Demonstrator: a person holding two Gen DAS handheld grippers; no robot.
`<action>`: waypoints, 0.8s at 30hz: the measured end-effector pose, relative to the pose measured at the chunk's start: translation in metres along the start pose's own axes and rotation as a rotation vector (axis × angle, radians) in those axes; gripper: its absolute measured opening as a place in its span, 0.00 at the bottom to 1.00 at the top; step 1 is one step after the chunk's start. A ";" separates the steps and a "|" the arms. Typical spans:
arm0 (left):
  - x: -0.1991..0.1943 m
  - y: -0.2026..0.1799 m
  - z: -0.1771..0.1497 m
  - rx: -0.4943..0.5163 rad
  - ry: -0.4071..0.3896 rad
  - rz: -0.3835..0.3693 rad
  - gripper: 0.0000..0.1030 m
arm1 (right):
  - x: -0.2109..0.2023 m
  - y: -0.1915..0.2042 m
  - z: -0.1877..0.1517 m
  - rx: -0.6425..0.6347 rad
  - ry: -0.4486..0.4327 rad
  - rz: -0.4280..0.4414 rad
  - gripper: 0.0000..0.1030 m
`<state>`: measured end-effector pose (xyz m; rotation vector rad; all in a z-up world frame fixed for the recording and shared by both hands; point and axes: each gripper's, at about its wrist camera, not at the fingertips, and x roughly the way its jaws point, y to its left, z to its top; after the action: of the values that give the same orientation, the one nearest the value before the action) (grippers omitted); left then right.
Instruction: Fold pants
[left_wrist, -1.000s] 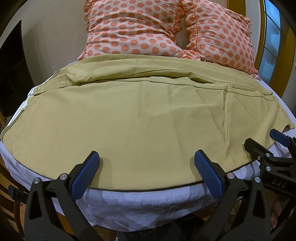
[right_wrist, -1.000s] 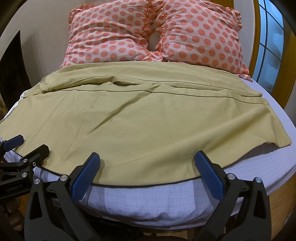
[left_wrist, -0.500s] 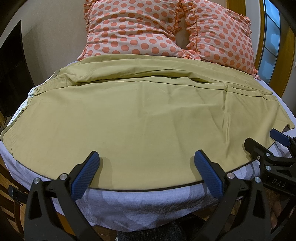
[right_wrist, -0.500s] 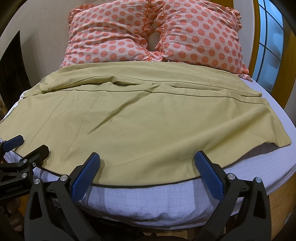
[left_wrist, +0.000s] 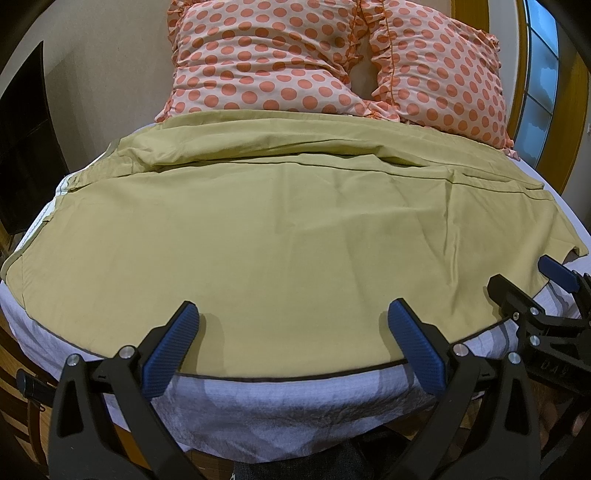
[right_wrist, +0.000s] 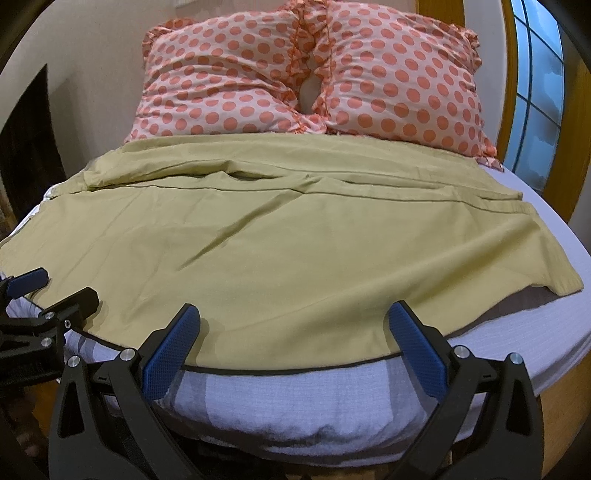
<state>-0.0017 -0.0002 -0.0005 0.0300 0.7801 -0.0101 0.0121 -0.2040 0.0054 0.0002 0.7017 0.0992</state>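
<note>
Olive-yellow pants (left_wrist: 280, 236) lie spread flat across the bed, legs running left to right, with a fold line along the far side; they also show in the right wrist view (right_wrist: 280, 243). My left gripper (left_wrist: 295, 343) is open and empty, hovering over the near hem. My right gripper (right_wrist: 295, 343) is open and empty over the near hem further right. The right gripper also shows in the left wrist view (left_wrist: 517, 280), and the left gripper in the right wrist view (right_wrist: 55, 291).
Two pink pillows with orange dots (left_wrist: 266, 62) (right_wrist: 402, 77) lean at the head of the bed. The white sheet (right_wrist: 280, 410) hangs over the near bed edge. A window (right_wrist: 535, 92) is at the right, a dark cabinet (left_wrist: 22, 147) at the left.
</note>
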 end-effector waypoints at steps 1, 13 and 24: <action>-0.003 0.000 -0.004 0.003 -0.012 -0.002 0.98 | 0.000 -0.001 0.002 -0.007 0.012 0.012 0.99; -0.019 0.019 0.064 -0.061 -0.127 -0.005 0.98 | 0.053 -0.165 0.183 0.316 0.011 -0.272 0.87; 0.019 0.029 0.116 -0.048 -0.118 0.007 0.98 | 0.238 -0.271 0.246 0.658 0.291 -0.476 0.56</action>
<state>0.0938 0.0253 0.0689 -0.0132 0.6621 0.0136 0.3765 -0.4439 0.0309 0.4547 0.9814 -0.6018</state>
